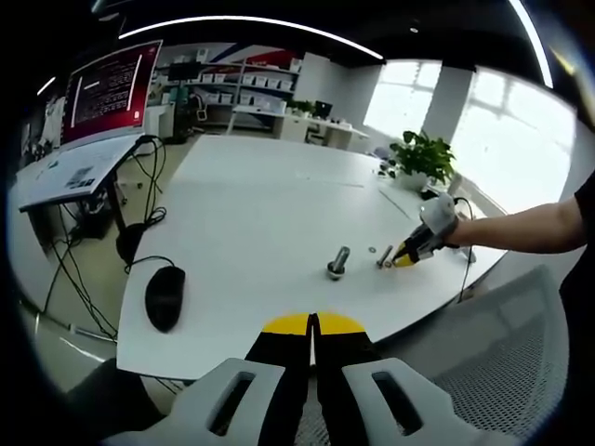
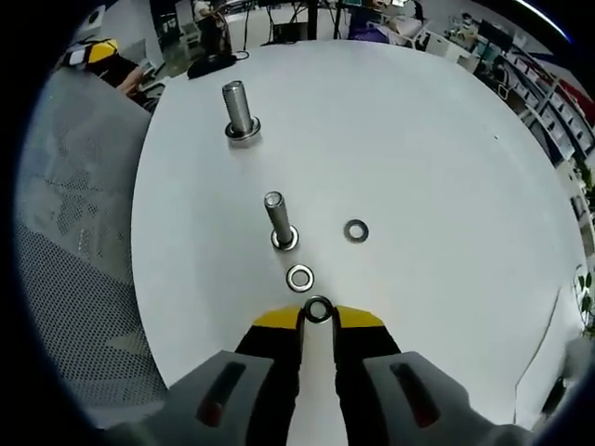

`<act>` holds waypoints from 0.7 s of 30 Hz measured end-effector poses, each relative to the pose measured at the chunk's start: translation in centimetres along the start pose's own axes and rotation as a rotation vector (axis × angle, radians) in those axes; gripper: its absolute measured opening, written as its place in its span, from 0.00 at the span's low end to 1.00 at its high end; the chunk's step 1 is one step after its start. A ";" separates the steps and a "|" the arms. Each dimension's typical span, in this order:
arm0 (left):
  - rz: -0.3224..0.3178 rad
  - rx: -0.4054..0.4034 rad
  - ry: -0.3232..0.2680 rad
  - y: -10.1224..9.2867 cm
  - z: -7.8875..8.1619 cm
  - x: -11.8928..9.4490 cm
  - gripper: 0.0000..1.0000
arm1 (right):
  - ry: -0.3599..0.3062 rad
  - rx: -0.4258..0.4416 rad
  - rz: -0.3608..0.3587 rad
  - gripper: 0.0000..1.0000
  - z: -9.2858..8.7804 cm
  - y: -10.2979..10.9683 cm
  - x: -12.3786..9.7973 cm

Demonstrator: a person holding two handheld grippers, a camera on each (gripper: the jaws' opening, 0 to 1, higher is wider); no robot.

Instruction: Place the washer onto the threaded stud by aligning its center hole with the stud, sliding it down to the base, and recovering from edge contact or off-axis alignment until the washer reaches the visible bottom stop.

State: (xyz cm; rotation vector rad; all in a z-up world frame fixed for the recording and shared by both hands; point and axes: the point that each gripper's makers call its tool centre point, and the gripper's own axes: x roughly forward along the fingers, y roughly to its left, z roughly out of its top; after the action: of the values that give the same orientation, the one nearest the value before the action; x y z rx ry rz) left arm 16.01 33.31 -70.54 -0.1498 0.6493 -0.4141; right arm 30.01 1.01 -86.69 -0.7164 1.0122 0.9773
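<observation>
The right gripper (image 2: 318, 314) pinches a small silver ring-shaped washer (image 2: 318, 308) at its tips, just short of the slim upright stud (image 2: 277, 217) on the white table (image 2: 446, 139). The left gripper (image 1: 313, 322) is clenched on nothing.

Daylight pours in from the windows (image 1: 502, 130) at my two o'clock, blown out white. The table (image 1: 260, 214) glares evenly and shadows are faint. Fisheye bends everything toward the edges, and my own jaws look soft up close.
</observation>
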 end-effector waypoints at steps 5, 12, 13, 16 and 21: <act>0.001 0.000 0.000 0.0 0.0 0.0 0.00 | 0.015 -0.022 0.015 0.14 0.0 0.1 -0.5; -0.002 0.001 -0.005 0.0 0.1 0.0 0.00 | 0.026 -0.058 0.033 0.14 0.8 0.6 -1.8; -0.002 0.001 -0.005 0.0 0.1 0.0 0.00 | 0.022 -0.062 0.038 0.14 1.1 0.7 -2.1; -0.003 0.000 -0.010 0.0 0.2 0.0 0.00 | 0.016 -0.073 0.050 0.14 1.6 0.9 -2.5; -0.002 0.000 -0.010 0.0 0.2 0.0 0.00 | 0.012 -0.095 0.063 0.14 2.4 1.3 -3.1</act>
State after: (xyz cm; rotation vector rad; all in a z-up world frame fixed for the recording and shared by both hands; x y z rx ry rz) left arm 16.08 33.29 -70.40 -0.1525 0.6396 -0.4155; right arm 29.08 2.58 -82.99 -0.7735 1.0087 1.0829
